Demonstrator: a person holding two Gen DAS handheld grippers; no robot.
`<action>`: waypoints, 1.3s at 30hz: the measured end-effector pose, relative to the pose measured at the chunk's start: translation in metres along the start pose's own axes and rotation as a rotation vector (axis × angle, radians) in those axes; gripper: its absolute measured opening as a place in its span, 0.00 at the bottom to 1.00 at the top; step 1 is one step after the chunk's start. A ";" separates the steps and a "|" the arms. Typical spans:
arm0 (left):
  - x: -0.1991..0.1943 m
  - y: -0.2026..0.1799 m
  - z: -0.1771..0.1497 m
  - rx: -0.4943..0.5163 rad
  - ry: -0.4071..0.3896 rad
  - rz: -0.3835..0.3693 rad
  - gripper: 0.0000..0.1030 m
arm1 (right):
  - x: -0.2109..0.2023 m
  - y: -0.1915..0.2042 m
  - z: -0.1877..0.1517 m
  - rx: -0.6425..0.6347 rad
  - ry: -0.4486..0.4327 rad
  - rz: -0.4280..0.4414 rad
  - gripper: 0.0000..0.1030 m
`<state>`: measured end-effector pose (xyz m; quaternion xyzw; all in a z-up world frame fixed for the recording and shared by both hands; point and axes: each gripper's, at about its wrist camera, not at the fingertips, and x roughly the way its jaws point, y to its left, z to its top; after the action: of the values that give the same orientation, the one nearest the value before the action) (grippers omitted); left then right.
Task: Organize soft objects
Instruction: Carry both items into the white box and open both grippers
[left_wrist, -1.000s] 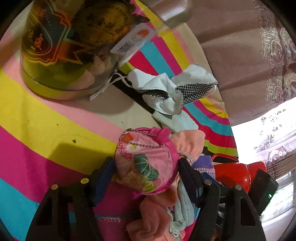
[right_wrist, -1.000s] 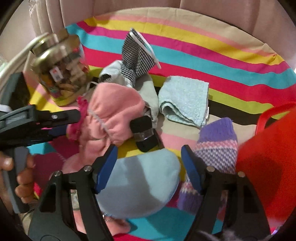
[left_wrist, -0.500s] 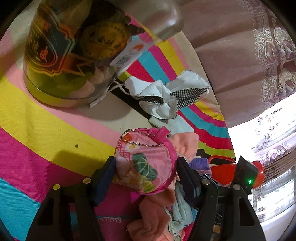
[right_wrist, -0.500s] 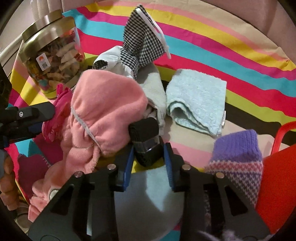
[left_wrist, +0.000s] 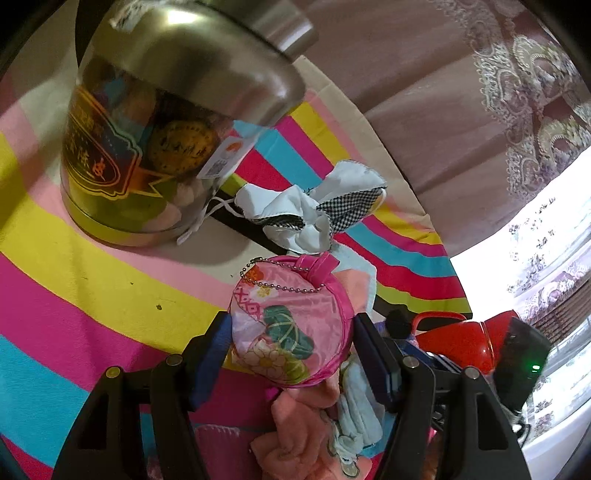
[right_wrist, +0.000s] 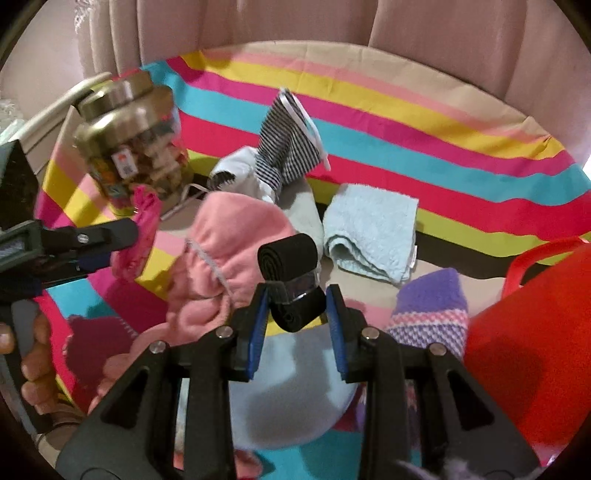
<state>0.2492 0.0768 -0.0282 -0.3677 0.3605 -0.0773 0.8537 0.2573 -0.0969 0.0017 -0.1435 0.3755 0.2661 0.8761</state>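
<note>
My left gripper (left_wrist: 291, 343) is shut on a round pink floral pouch (left_wrist: 288, 325) with a bead chain, held above the striped cloth. It shows at the left of the right wrist view (right_wrist: 140, 236). My right gripper (right_wrist: 295, 306) is shut on a black rolled elastic band (right_wrist: 291, 273) and holds it lifted over the pile. Below lie a pink fleece hat (right_wrist: 236, 251), a light blue cap (right_wrist: 291, 387), a folded light blue towel (right_wrist: 373, 229), a purple knit sock (right_wrist: 432, 310) and a checked face mask (right_wrist: 284, 147).
A glass jar with a metal lid (left_wrist: 166, 133) stands at the back left, also in the right wrist view (right_wrist: 129, 147). A red basket (right_wrist: 532, 332) stands at the right. Pink curtains hang behind the striped cloth (right_wrist: 406, 122).
My right gripper closed on the black rolled band and lifted it off the pile. My left gripper, still holding the pouch, moved closer to the jar.
</note>
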 end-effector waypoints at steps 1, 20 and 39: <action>-0.002 -0.002 -0.001 0.004 -0.004 0.003 0.65 | -0.007 0.002 -0.001 0.003 -0.009 0.005 0.34; -0.049 -0.120 -0.067 0.239 0.009 -0.110 0.65 | -0.125 -0.054 -0.091 0.217 -0.071 -0.017 0.34; 0.029 -0.291 -0.202 0.586 0.304 -0.241 0.65 | -0.228 -0.218 -0.271 0.581 0.058 -0.349 0.34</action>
<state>0.1735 -0.2593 0.0594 -0.1313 0.4000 -0.3314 0.8444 0.0933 -0.4787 -0.0033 0.0424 0.4301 -0.0102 0.9017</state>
